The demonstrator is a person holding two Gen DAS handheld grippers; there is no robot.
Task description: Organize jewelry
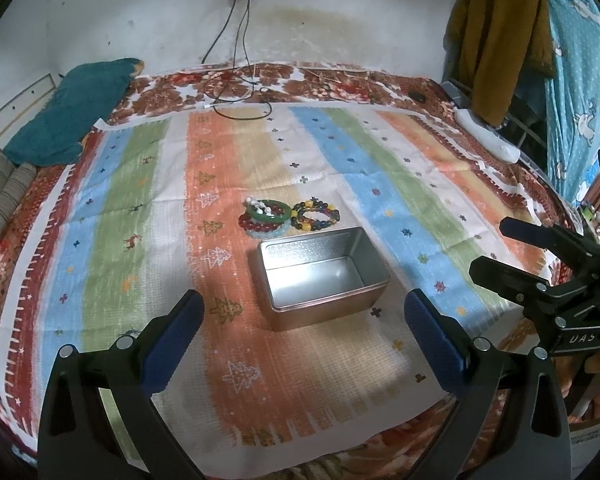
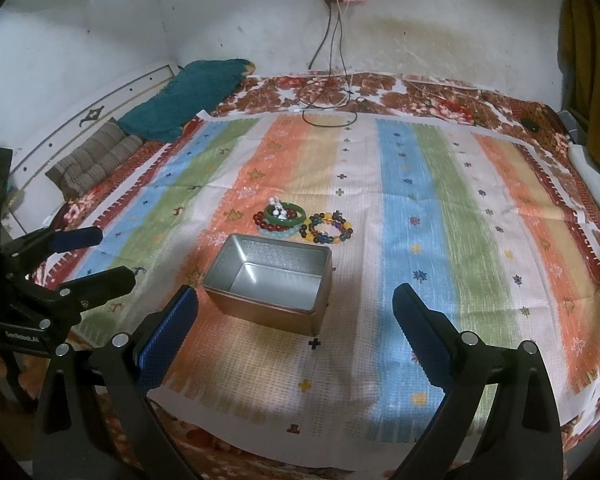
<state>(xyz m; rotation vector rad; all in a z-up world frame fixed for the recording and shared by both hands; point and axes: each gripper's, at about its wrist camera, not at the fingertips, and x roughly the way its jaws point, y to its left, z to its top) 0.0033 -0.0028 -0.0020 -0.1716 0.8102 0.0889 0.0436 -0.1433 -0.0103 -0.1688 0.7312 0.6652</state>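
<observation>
i see both the left gripper (image 1: 304,312) and right gripper (image 2: 296,304) spread wide, holding nothing, short of the open tin (image 1: 320,276). bracelets (image 1: 290,216) lie heaped just beyond its far rim, overlapping so i can't count them.

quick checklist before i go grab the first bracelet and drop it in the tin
1. Tin open and empty: ok, no lid on it, bare metal inside.
2. Bracelets reachable: ok, piled on the cloth just beyond the tin, uncovered.
3. Left hand-held gripper open and free: ok, holds nothing.
4. Right hand-held gripper open and free: ok, holds nothing.
5. Bracelets separate enough to lift one: not ok, the green bangle lies across the beaded ones.
6. Tin steady on the cloth: cannot tell.
</observation>
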